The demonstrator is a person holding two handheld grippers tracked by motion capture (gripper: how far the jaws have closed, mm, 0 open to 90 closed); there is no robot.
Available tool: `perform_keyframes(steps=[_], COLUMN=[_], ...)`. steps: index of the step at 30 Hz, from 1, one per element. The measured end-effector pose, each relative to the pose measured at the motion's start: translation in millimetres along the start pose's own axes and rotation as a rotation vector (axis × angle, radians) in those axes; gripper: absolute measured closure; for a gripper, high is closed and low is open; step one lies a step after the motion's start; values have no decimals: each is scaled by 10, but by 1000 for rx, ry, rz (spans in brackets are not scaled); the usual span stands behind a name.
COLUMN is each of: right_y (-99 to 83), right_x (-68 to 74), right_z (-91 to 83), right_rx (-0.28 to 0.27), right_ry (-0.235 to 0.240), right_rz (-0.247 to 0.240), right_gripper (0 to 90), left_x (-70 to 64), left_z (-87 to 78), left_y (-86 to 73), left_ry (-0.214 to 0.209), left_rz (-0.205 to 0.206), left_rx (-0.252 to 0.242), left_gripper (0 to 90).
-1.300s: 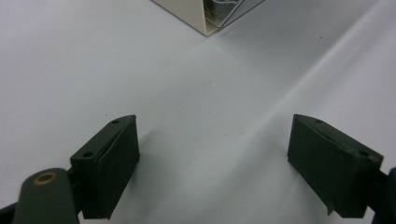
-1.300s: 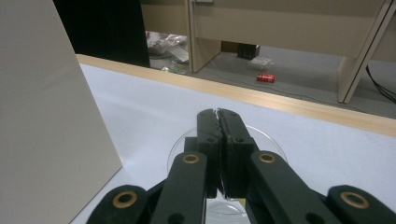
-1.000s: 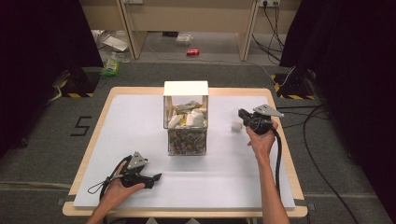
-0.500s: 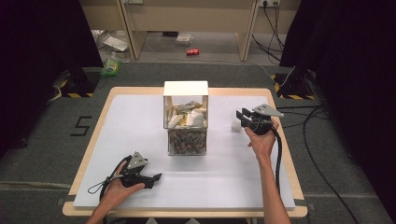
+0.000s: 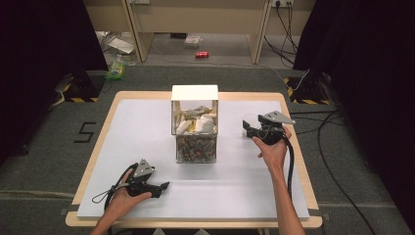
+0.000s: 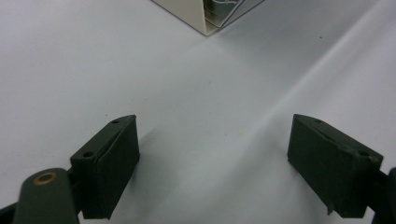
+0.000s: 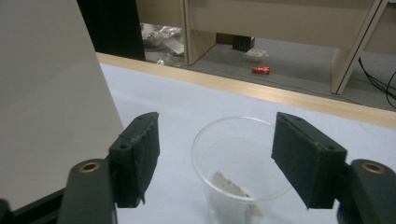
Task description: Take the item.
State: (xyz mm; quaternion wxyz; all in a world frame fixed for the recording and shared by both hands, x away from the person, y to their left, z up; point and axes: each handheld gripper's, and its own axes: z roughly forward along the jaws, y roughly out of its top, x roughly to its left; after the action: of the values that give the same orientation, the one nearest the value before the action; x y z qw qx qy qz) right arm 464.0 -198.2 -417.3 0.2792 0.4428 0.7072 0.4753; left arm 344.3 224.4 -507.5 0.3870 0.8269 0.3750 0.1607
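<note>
A clear-walled box [image 5: 194,128] with a white lid stands mid-table, holding white and brownish pieces. Just to its right stands a clear plastic cup [image 5: 250,119]. My right gripper [image 5: 246,129] is level with that cup. In the right gripper view the cup [image 7: 240,163] sits between the open jaws of the right gripper [image 7: 215,128], which do not touch it, and a whitish scrap [image 7: 231,185] lies at its bottom. My left gripper [image 5: 161,190] rests near the table's front left, open. Nothing is between the jaws of the left gripper [image 6: 212,140], and the box corner [image 6: 205,21] lies ahead.
A white sheet [image 5: 147,132] covers the wooden table [image 5: 293,105]. The box's white side [image 7: 46,93] rises close at the left in the right gripper view. Cables [image 5: 323,127] trail off the table's right. Beyond the far edge, a red can [image 5: 201,54] and litter lie on the floor.
My right gripper has moved a little left, bringing its open jaws around the clear cup. The left gripper has stayed where it was.
</note>
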Motion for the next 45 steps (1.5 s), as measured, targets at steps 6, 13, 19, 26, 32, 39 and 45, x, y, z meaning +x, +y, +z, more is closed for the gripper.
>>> perform_keyframes(steps=[6,13,19,26,32,39,45], right_y=[-21,-43,-46,-42,-51,-76,-115], right_x=[45,86,95,88,119,166,195], right_z=[-61,-132,-196,-263,-292,-327,-360], right_rx=[8,23,23,19,25,33,42], right_ry=[-6,-4,-14,-20,-22,-14,-11], right_rz=[2,-6,-9,-2,-9,-22,-25], right_gripper=[235,202,188,182,182,183,183], left_x=[1,1,1,1,1,1,1], left_z=[0,-1,-1,0,-1,-1,-1], left_y=[0,0,0,0,0,0,0], left_ry=[-1,-1,-1,-1,-1,-1,-1], left_rz=[0,-1,-1,-1,-1,-1,-1], left_rx=[0,1,0,0,0,0,0], left_gripper=[157,157,157,157,157,157,158])
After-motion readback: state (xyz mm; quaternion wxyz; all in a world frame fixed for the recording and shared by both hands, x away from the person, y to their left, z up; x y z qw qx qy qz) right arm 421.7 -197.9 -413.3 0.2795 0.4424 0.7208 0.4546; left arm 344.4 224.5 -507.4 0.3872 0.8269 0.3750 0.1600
